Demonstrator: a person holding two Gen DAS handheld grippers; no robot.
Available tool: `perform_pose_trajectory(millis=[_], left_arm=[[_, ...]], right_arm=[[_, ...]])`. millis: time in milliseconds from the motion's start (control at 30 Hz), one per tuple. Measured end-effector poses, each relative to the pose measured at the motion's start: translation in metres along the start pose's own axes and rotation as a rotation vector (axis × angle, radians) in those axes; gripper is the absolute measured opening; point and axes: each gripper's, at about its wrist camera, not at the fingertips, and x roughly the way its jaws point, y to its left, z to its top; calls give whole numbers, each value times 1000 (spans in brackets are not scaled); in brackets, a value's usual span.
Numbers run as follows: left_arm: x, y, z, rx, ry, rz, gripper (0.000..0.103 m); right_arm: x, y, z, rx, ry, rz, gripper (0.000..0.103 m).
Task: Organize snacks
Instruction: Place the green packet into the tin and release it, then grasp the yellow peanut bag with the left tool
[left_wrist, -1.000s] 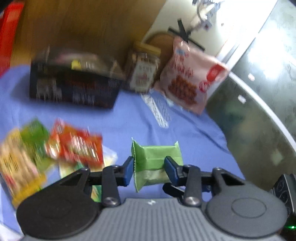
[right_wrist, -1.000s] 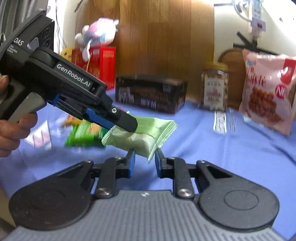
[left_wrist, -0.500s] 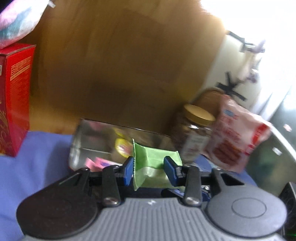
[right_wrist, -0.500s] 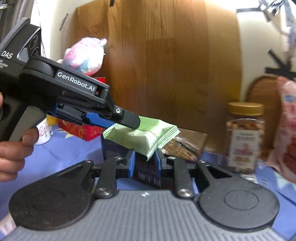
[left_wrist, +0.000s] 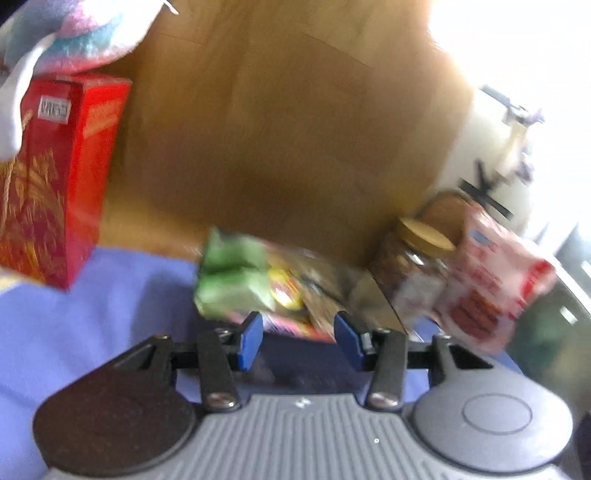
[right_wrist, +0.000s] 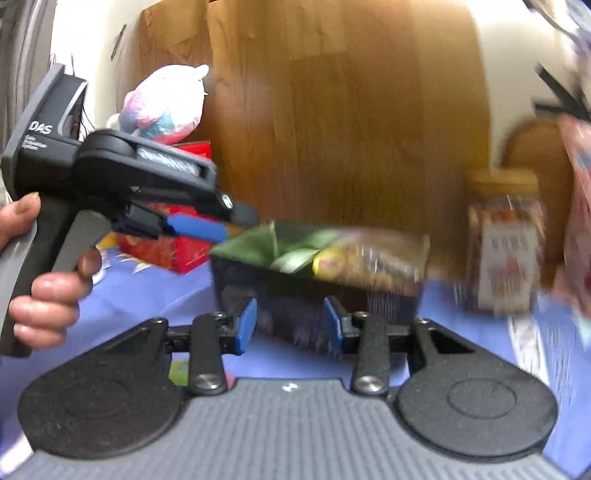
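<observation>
The green snack packet (left_wrist: 231, 273) (right_wrist: 280, 245) sits blurred at the left end of the open dark box (right_wrist: 314, 295), beside other wrappers (left_wrist: 291, 291). My left gripper (left_wrist: 297, 332) hangs just before the box, its jaws opening with nothing between the blue pads. In the right wrist view a hand (right_wrist: 44, 295) holds that left gripper (right_wrist: 238, 226), its tips just above the packet's left corner. My right gripper (right_wrist: 290, 317) faces the box's front wall, jaws opening and empty.
A nut jar (right_wrist: 506, 240) (left_wrist: 413, 269) and a pink snack bag (left_wrist: 491, 291) stand right of the box. A red carton (left_wrist: 55, 184) with a plush toy (right_wrist: 166, 103) on top stands to the left. A wooden panel rises behind, and a blue cloth (left_wrist: 92, 314) covers the table.
Both grippers have opened and let go of the green packet, which now lies in the dark box. Both views have drawn closer to the box.
</observation>
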Motion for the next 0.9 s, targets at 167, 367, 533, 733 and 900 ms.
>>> perform_pose_trajectory(millis=[167,367,533,733,900], left_arm=[[-8,-35,-44,45,103,-36,44],[-30,-70,-59,74,120,-52,44],[-72,-83,-66,117,65,-60,44],[-126,-41,-73,78,22,35,44],[-154,16,-82,-2,33,133,44]], right_arm=[[-39,2,-44,123,77,-4,43],[-81,-2,-73,198,101,-38,44],[-105,-8,-70,261,55,-34,44],[-120,6,-80,289,32,17,44],[-106,37,-82,235,66,118,44]])
